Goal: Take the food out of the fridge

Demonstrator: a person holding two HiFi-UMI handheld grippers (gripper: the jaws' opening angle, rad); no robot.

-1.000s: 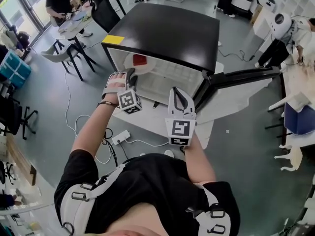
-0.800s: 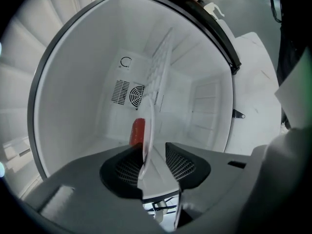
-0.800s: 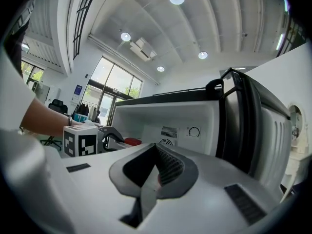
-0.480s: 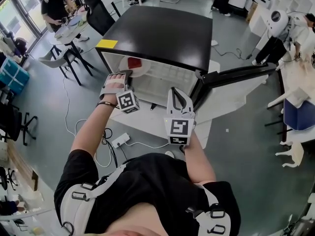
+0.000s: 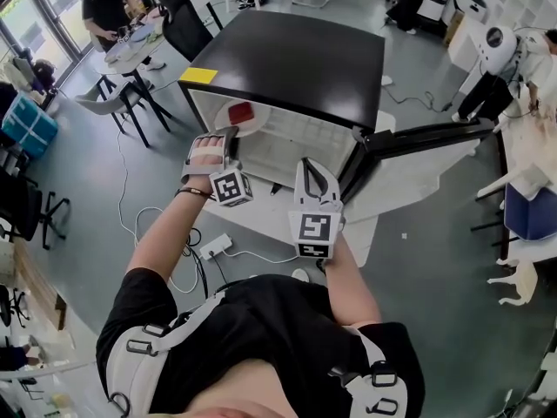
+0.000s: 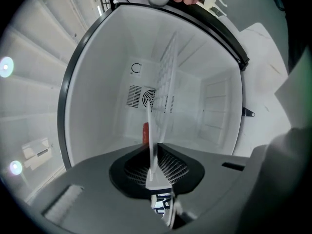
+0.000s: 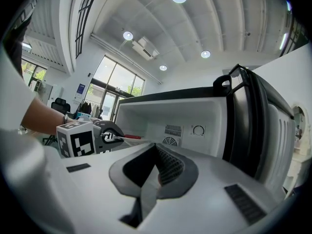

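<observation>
1. At the left of the fridge (image 5: pixel 287 59) opening, the left gripper (image 5: pixel 224 139) is pinched nearly closed on the rim of the white plate (image 5: pixel 228 120). The red food (image 5: pixel 243 110) sits on that plate, just inside the fridge.
2. I'd draw the plate straight out of the fridge and keep it level, so the food doesn't slide.
3. The right gripper (image 5: pixel 312 165), jaws together and empty, hovers in front of the fridge opening and could steady the plate's free edge.

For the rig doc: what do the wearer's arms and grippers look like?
Both the left gripper and right gripper: light grey bodies, black ribbed pads, each with a white marker cube bearing black square patterns. The person wears a black short-sleeved shirt, grey harness straps over the shoulders, and a dark band on the left wrist.
</observation>
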